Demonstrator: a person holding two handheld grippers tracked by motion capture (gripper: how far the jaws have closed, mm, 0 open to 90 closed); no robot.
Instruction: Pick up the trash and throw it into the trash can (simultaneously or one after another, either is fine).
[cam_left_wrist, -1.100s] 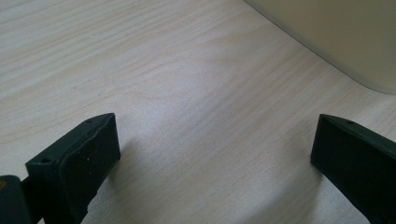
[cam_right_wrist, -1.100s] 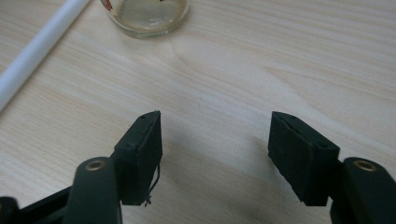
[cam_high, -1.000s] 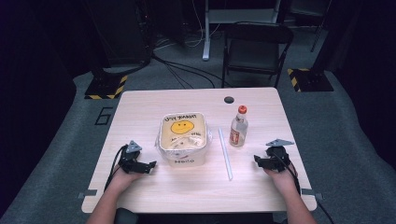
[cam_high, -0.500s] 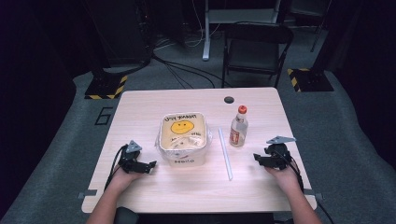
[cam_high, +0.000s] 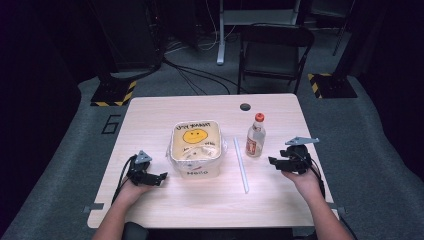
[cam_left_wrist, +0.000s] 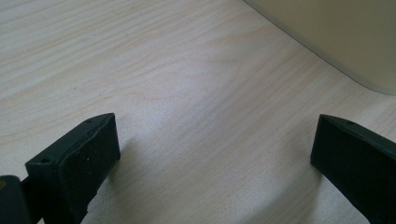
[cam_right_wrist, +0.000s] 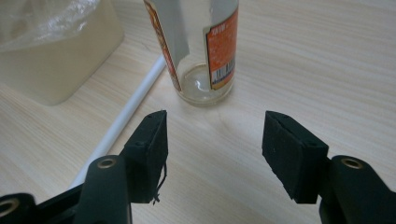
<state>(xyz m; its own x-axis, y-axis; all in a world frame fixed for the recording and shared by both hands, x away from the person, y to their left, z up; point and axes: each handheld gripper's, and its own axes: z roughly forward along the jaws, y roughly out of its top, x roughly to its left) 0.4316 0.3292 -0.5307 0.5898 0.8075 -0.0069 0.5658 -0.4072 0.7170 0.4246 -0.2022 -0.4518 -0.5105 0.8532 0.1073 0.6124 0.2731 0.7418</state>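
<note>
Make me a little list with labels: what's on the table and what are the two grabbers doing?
table: light wood
middle: cream tub with a smiley face, plastic wrap at its rim
right of tub: white straw, lying flat
bottle: clear, red cap, upright
left gripper: open, empty, beside the tub
right gripper: open, empty, facing the bottle

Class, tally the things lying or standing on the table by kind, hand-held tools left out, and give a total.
Bottle: 1
Tub with a smiley face: 1
White straw: 1
Total: 3
</note>
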